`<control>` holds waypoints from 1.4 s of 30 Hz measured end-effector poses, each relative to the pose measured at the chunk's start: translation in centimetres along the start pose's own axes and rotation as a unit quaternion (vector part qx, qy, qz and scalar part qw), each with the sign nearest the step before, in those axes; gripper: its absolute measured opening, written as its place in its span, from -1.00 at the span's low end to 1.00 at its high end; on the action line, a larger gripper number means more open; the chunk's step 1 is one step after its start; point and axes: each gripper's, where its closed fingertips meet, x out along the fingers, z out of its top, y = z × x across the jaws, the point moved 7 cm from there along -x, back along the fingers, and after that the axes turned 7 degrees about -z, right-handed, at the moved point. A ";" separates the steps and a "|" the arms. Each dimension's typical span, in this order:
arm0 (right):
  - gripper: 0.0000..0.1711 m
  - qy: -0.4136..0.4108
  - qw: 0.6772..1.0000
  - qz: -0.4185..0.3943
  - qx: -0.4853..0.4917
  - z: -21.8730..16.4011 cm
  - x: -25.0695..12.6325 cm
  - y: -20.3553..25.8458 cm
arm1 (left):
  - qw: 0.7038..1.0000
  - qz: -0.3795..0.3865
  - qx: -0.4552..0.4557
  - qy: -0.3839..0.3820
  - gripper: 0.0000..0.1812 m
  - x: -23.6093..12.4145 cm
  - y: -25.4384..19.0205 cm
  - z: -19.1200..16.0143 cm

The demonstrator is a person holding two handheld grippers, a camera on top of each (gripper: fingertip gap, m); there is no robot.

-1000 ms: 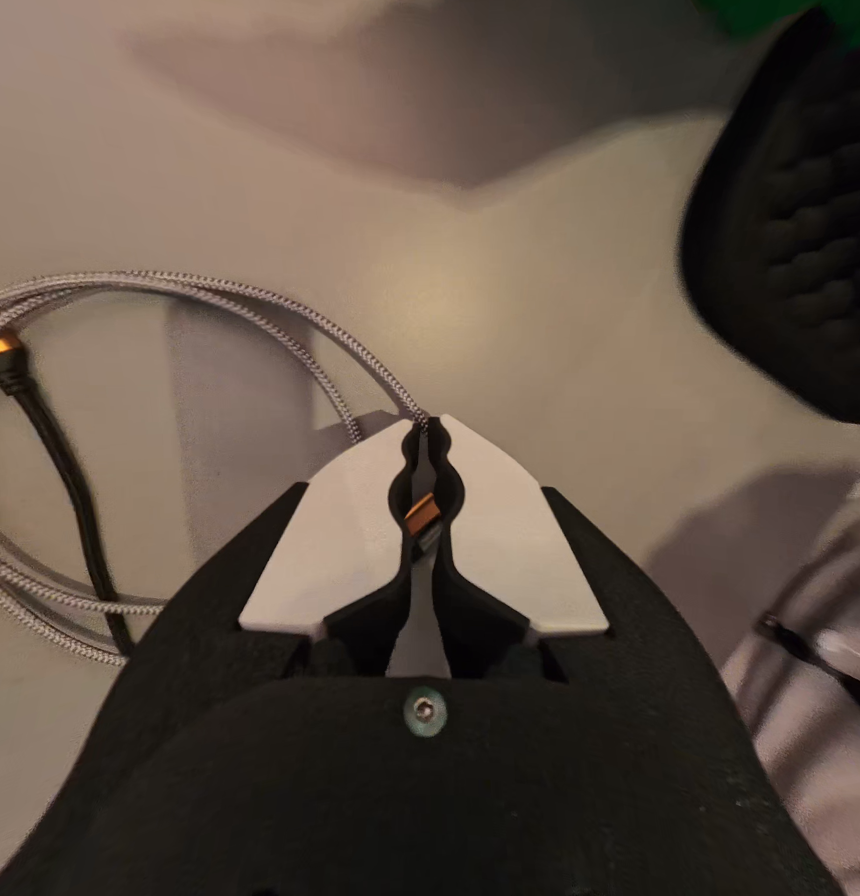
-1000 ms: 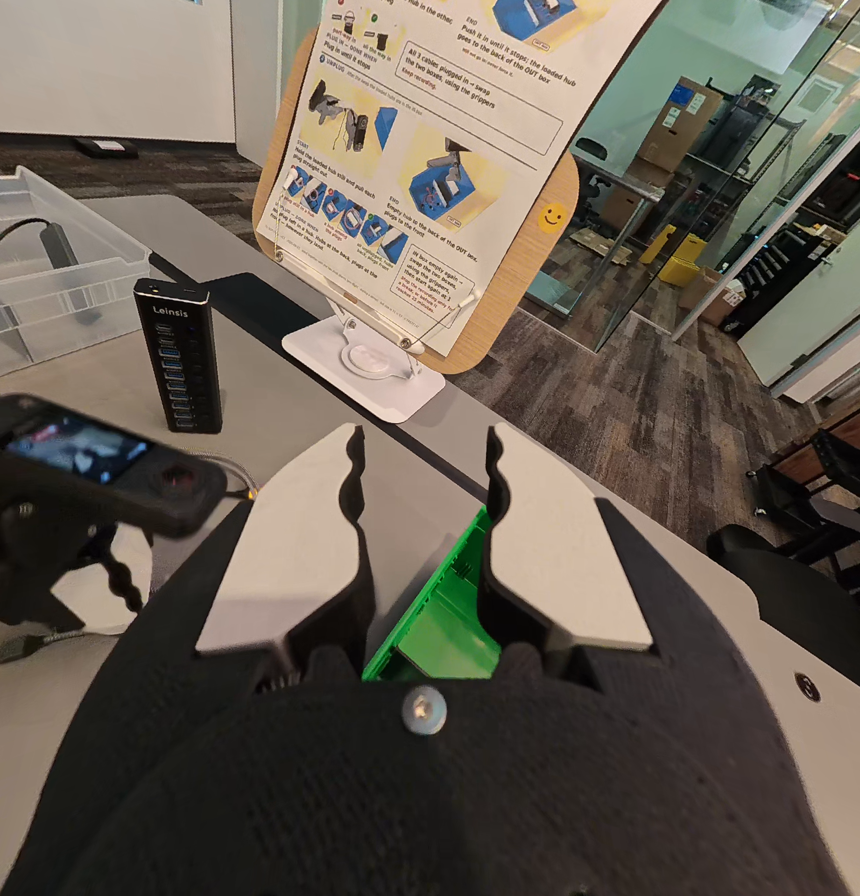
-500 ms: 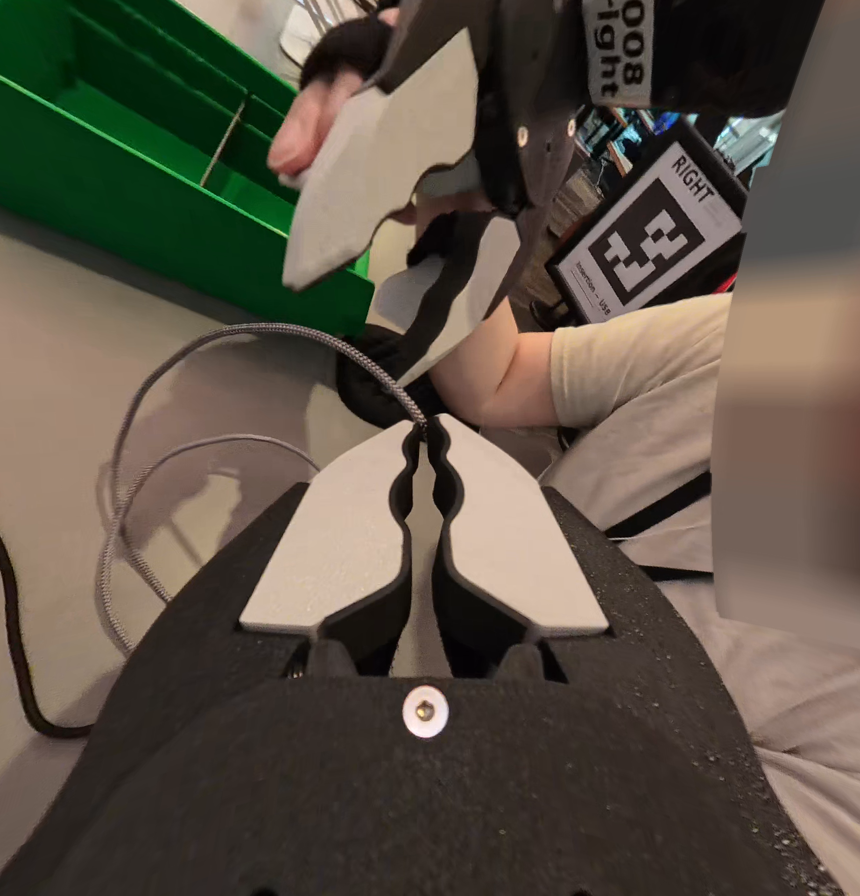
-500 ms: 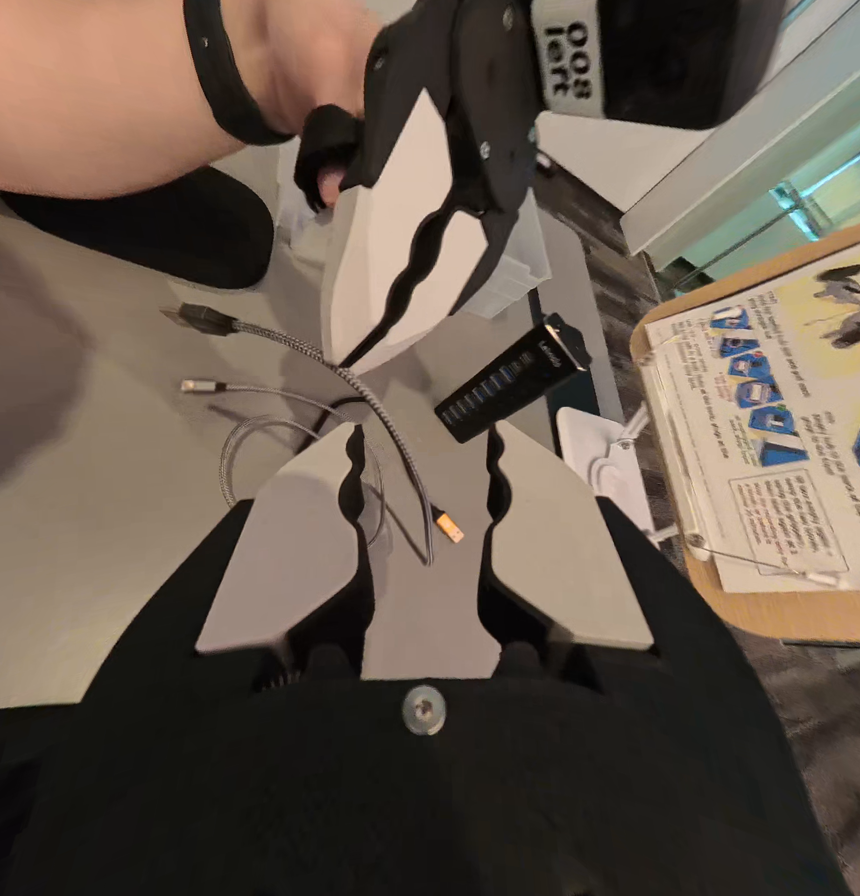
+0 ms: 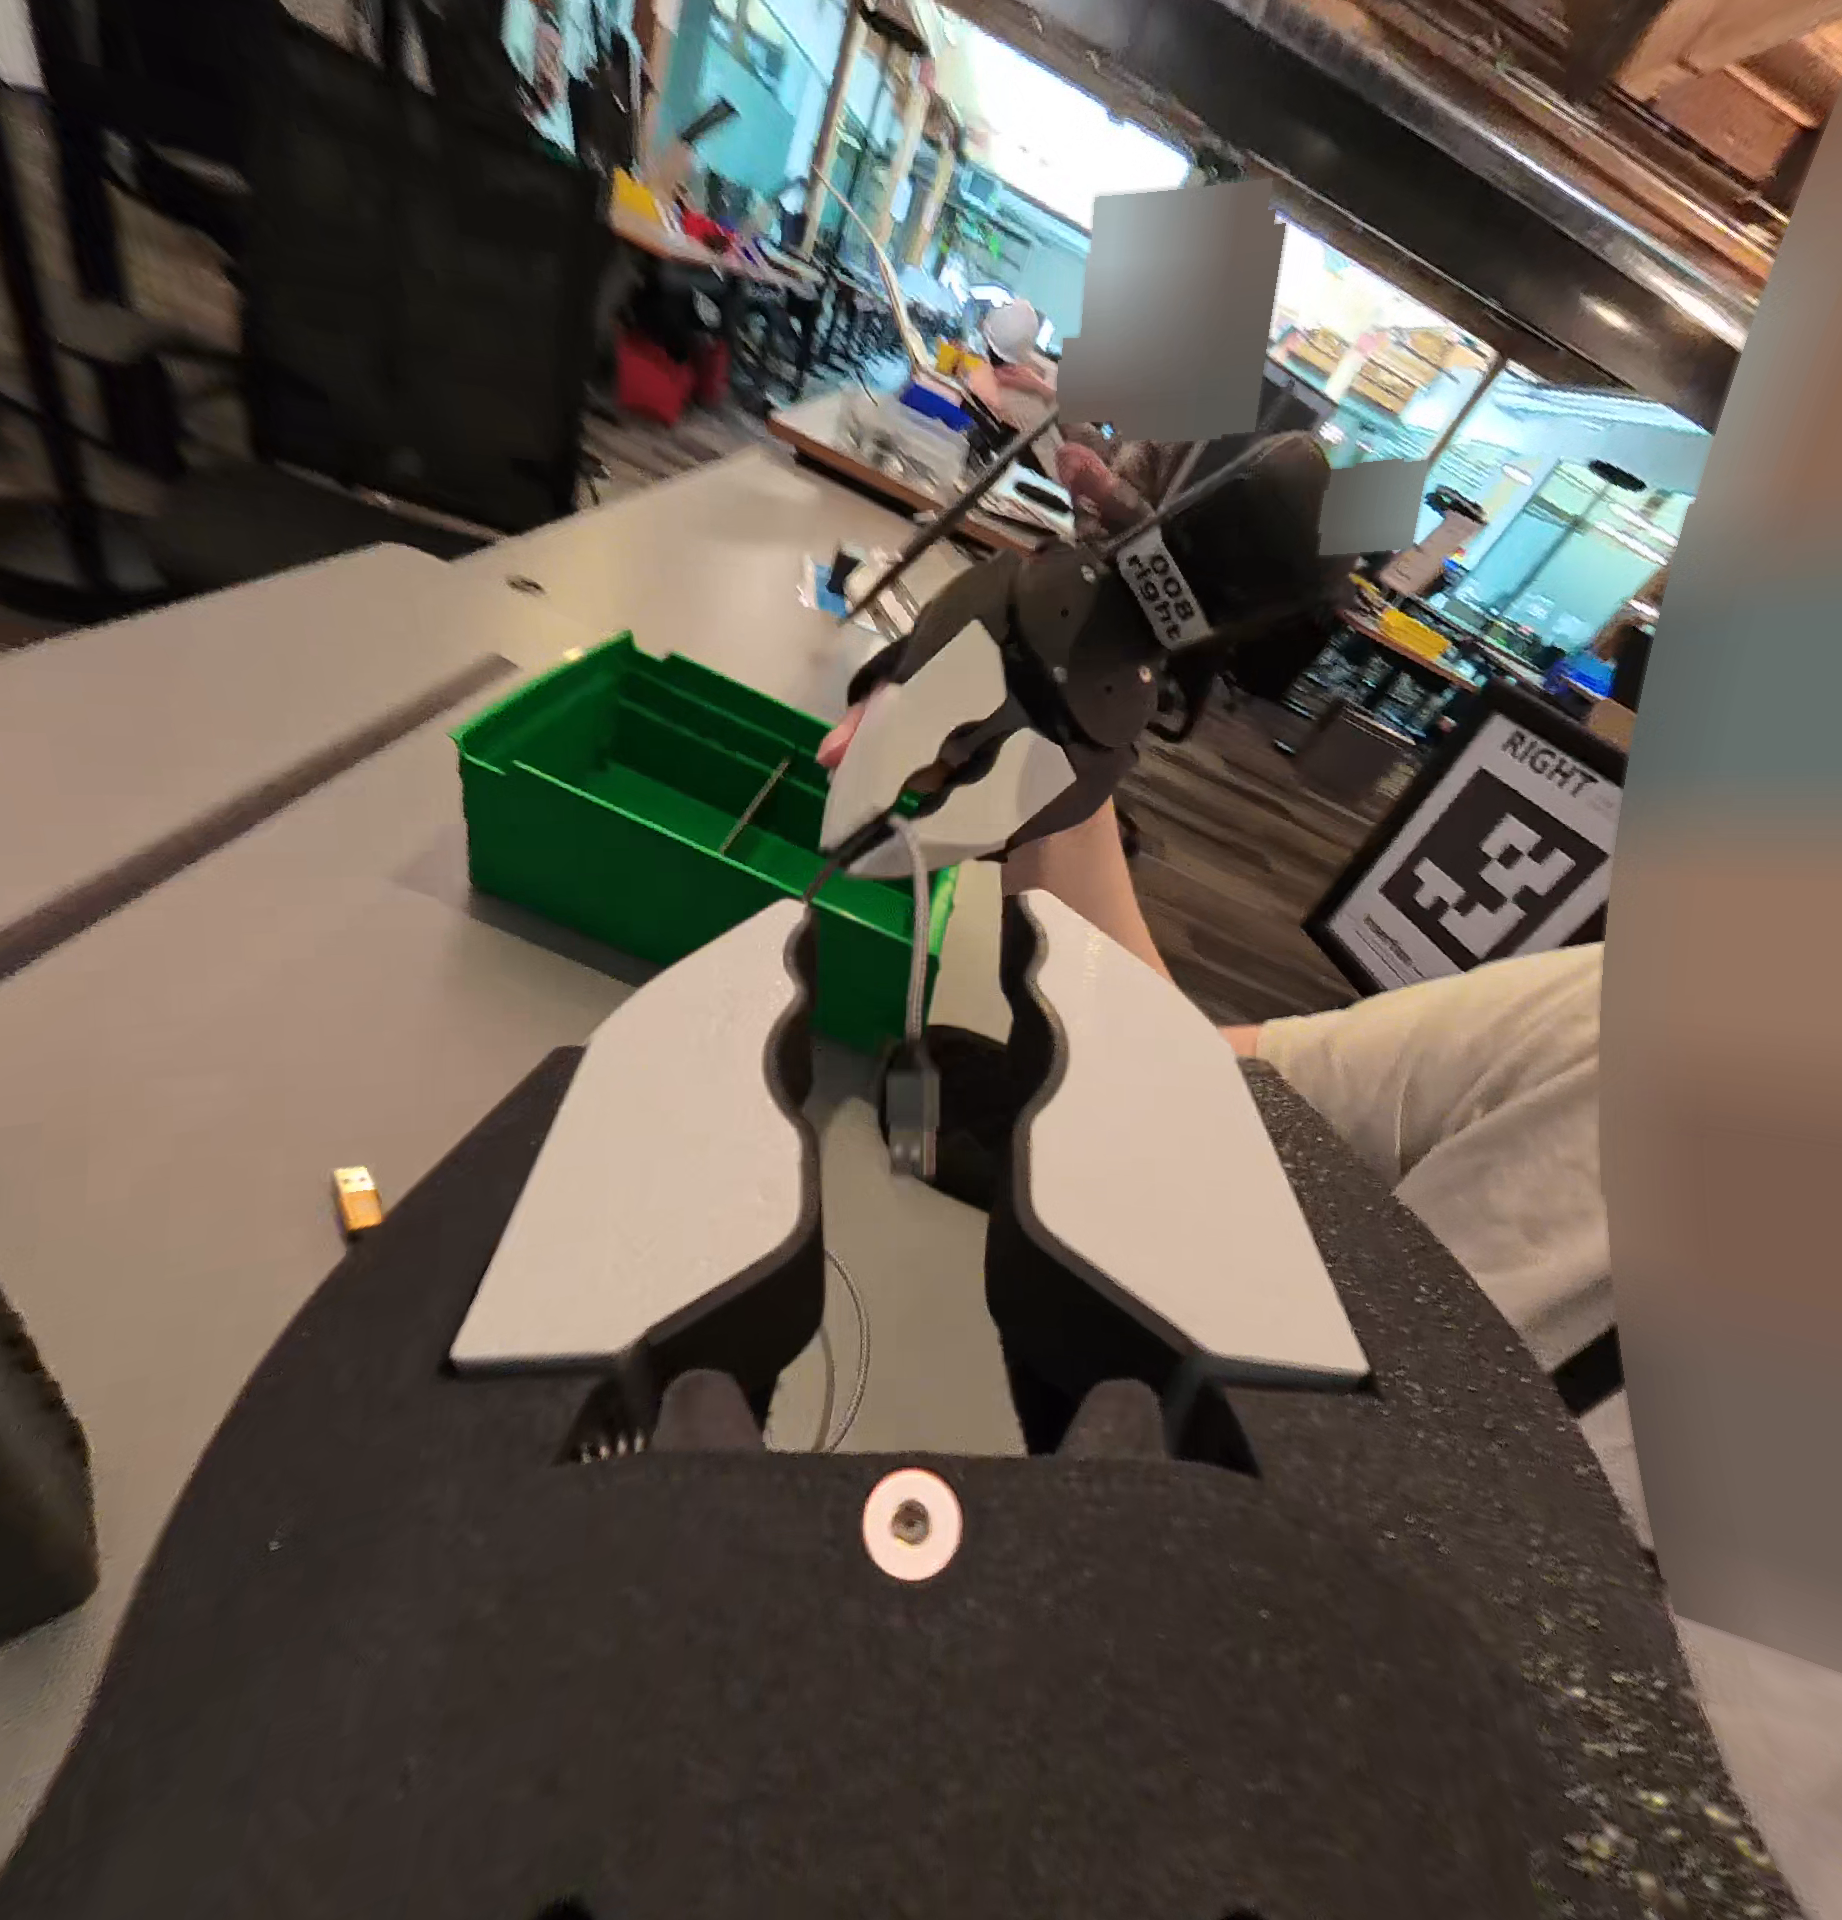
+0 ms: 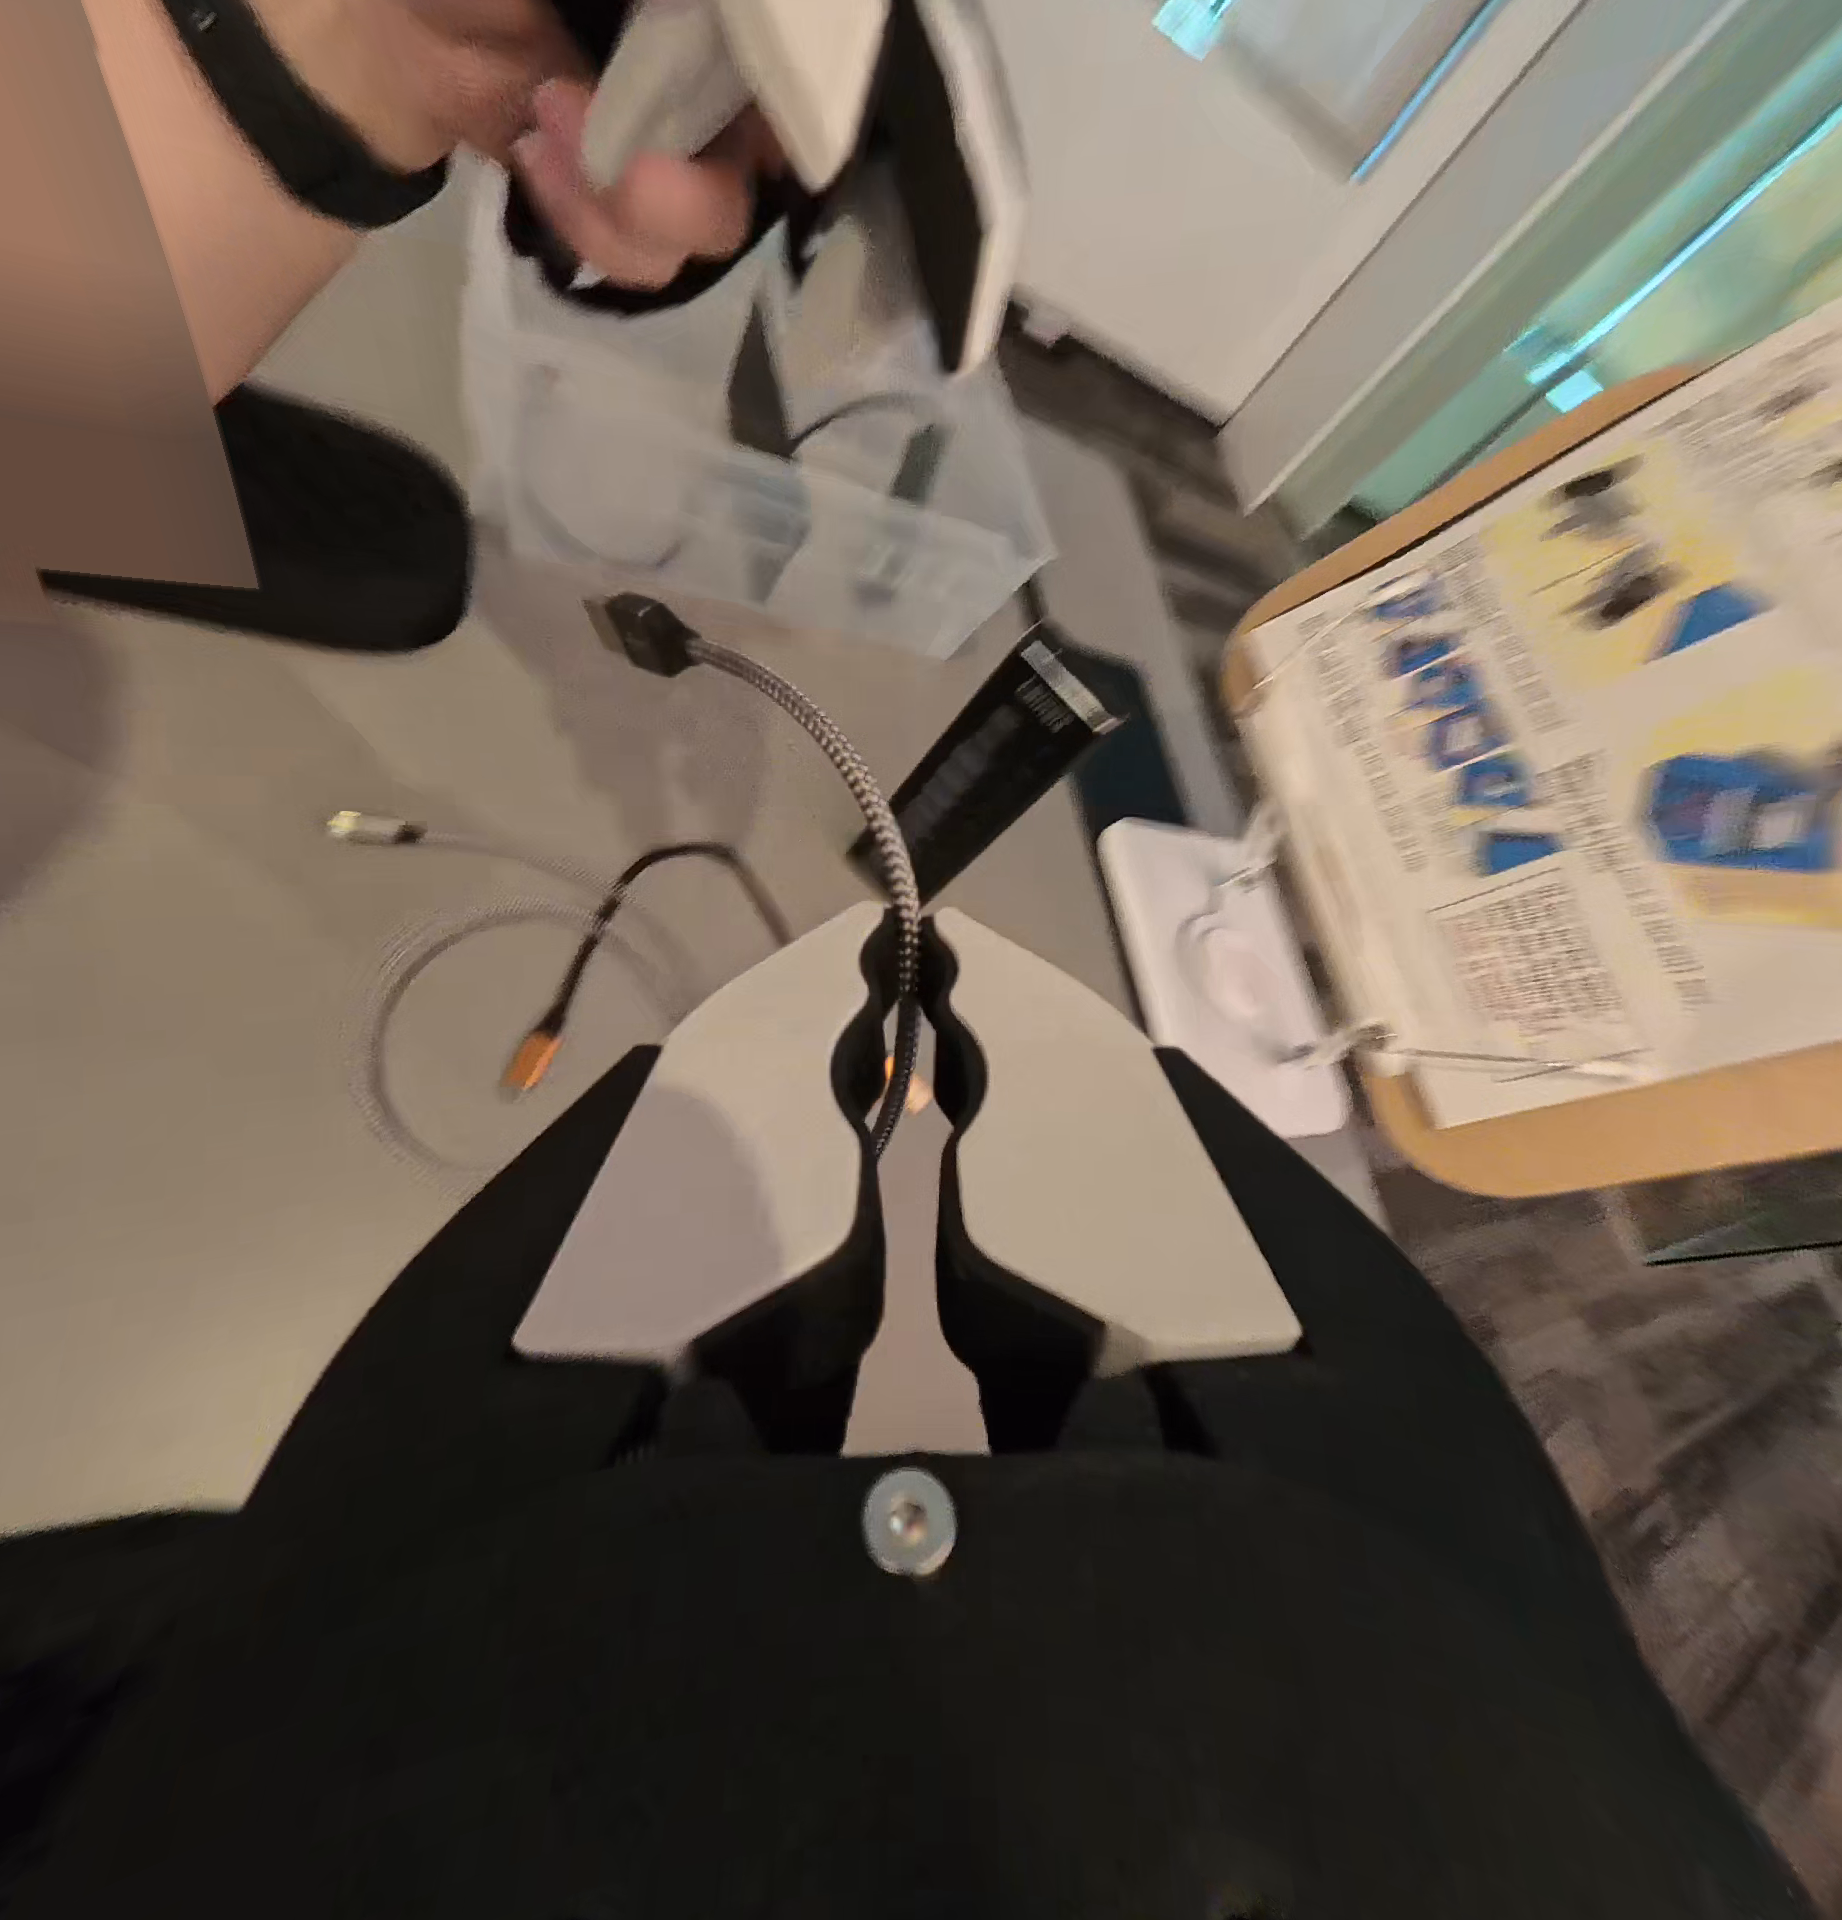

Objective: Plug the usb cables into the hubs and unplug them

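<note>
In the right wrist view my right gripper (image 6: 906,920) is shut on a grey braided USB cable (image 6: 792,707), whose black plug (image 6: 636,634) sticks out above the table. A black USB hub (image 6: 984,774) lies just beyond the tips. In the left wrist view my left gripper (image 5: 906,914) is open and empty. Ahead of it the right gripper (image 5: 855,847) holds the braided cable (image 5: 917,935), and the plug (image 5: 912,1112) hangs between my left fingers without touching them. The left gripper (image 6: 792,83) is blurred at the top of the right wrist view.
A green bin (image 5: 584,831) stands on the grey table behind the grippers. An orange USB plug (image 5: 356,1200) lies at left. A black cable with an orange tip (image 6: 532,1055), a silver plug (image 6: 371,828), a clear bin (image 6: 751,499) and an instruction board (image 6: 1519,779) surround the hub. Across from one pair of fingers to the other is roughly 11 cm. The black USB hub (image 6: 984,774) is about equally far from each gripper, around 20 cm.
My left gripper has opened and let go of the braided cable. My right gripper has closed on that cable. Both views have swung.
</note>
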 end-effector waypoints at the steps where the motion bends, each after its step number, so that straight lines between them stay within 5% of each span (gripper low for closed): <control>1: -0.96 -0.029 0.999 -0.025 -0.004 0.4 -0.6 -0.5 | 1.000 0.004 0.004 -0.005 -0.62 -0.2 -0.5 0.1; 10: -0.96 -0.227 0.962 -0.150 -0.036 3.3 -5.2 -2.0 | 0.999 -0.040 0.034 -0.008 -0.60 0.8 -4.2 0.6; 17: -0.96 -0.365 0.924 -0.115 -0.002 3.8 -7.2 -2.1 | 0.997 -0.071 0.040 0.007 -0.61 1.9 -5.6 0.3; 23: -0.96 -0.361 0.924 -0.127 0.008 3.2 -7.7 -2.7 | 0.997 -0.039 0.060 0.006 -0.63 0.8 -6.5 0.7; 30: -0.96 -0.335 0.928 -0.164 -0.002 3.4 -7.4 -2.9 | 0.980 0.116 0.125 -0.100 -0.63 -5.3 -8.9 2.6; 42: -0.96 -0.291 0.930 -0.222 -0.040 3.9 -5.8 -2.9 | 0.980 0.104 0.126 -0.115 -0.62 -5.5 -9.5 2.8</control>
